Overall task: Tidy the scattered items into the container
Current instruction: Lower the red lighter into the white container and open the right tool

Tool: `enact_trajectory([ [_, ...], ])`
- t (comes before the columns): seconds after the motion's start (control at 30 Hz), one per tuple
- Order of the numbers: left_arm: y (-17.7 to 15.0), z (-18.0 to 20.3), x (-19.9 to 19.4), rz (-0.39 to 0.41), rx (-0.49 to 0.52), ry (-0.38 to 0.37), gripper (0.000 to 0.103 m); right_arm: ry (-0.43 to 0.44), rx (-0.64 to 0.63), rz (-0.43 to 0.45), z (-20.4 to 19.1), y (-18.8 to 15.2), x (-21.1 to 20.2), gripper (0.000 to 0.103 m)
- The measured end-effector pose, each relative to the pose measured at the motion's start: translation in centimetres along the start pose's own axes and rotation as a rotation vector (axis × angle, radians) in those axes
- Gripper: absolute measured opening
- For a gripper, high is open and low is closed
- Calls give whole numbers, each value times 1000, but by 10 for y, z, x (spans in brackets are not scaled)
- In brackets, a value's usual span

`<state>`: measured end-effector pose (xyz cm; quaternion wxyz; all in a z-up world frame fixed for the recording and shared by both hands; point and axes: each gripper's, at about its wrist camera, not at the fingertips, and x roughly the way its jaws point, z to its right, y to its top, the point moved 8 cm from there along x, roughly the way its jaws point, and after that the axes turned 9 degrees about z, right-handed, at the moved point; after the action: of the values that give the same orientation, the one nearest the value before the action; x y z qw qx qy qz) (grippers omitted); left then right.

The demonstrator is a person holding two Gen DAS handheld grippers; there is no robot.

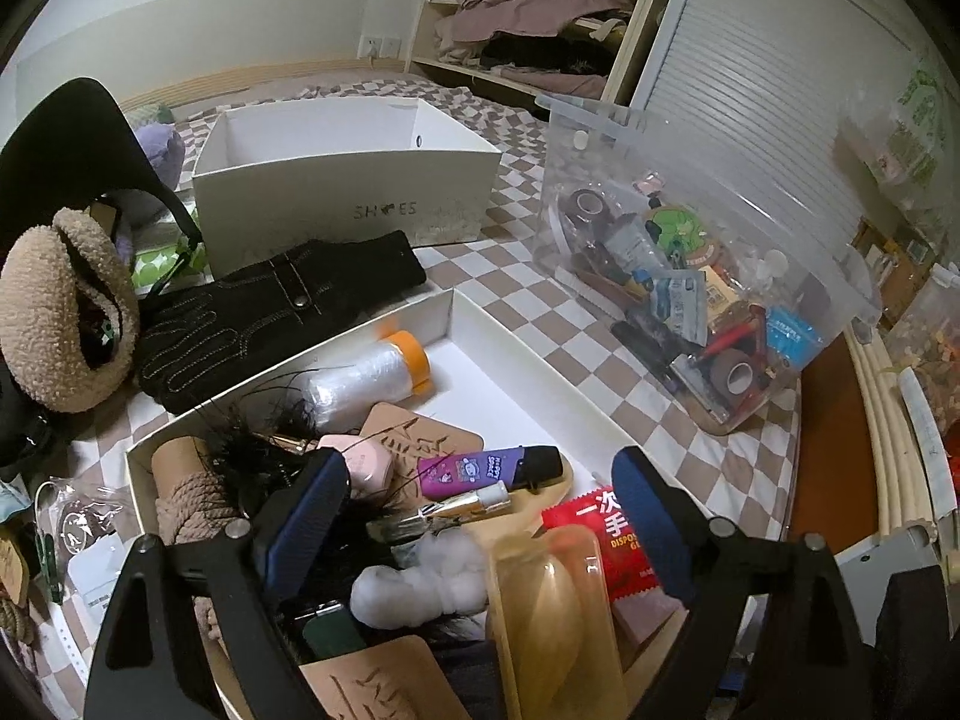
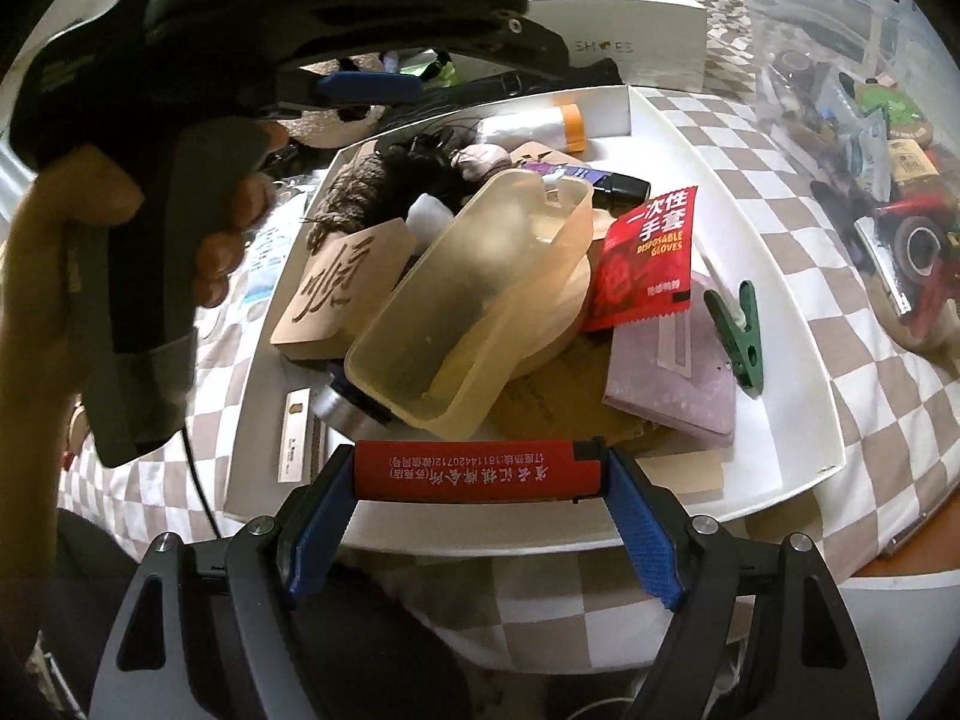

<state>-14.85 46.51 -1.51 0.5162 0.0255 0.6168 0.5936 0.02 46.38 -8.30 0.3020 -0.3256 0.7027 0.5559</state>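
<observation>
A shallow white box lid (image 1: pixel 510 330) (image 2: pixel 774 276) on the checkered cloth holds several items: an amber plastic tub (image 1: pixel 552 612) (image 2: pixel 474 294), a red disposable-gloves packet (image 1: pixel 600 534) (image 2: pixel 651 258), a purple device (image 1: pixel 480 468), cotton balls (image 1: pixel 420 582), an orange-capped plastic roll (image 1: pixel 372 375) and a green clip (image 2: pixel 738 333). My left gripper (image 1: pixel 480 510) hangs open above the lid's contents, holding nothing. My right gripper (image 2: pixel 480 474) is shut on a red lighter (image 2: pixel 477 468), held crosswise just above the lid's near edge.
A white shoe box (image 1: pixel 342 180) stands behind the lid. A clear bin (image 1: pixel 690 276) full of small items sits to the right. A black glove (image 1: pixel 270 312), a fleece earmuff (image 1: pixel 60 312) and other clutter lie left. The person's hand holds the left gripper (image 2: pixel 150 210).
</observation>
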Motion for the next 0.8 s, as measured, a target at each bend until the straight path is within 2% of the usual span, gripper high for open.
enact_trajectory([
  [0.17,1,-3,-6,9,-3,4,91,-13,-15,8,-3,4,0,83],
  [0.23,1,-5,-8,11,-5,7,91,-23,-25,16,-4,5,-1,94],
  [0.27,1,-6,-9,13,-5,9,91,-26,-29,20,-5,6,-2,95],
  [0.4,0,-10,-14,19,-7,13,91,-38,-26,30,-5,9,-4,95],
  [0.63,-2,-18,-23,27,3,27,91,-165,-112,7,7,12,5,95],
  [0.8,-3,-27,-30,39,-9,38,91,-210,-143,2,18,22,13,95],
])
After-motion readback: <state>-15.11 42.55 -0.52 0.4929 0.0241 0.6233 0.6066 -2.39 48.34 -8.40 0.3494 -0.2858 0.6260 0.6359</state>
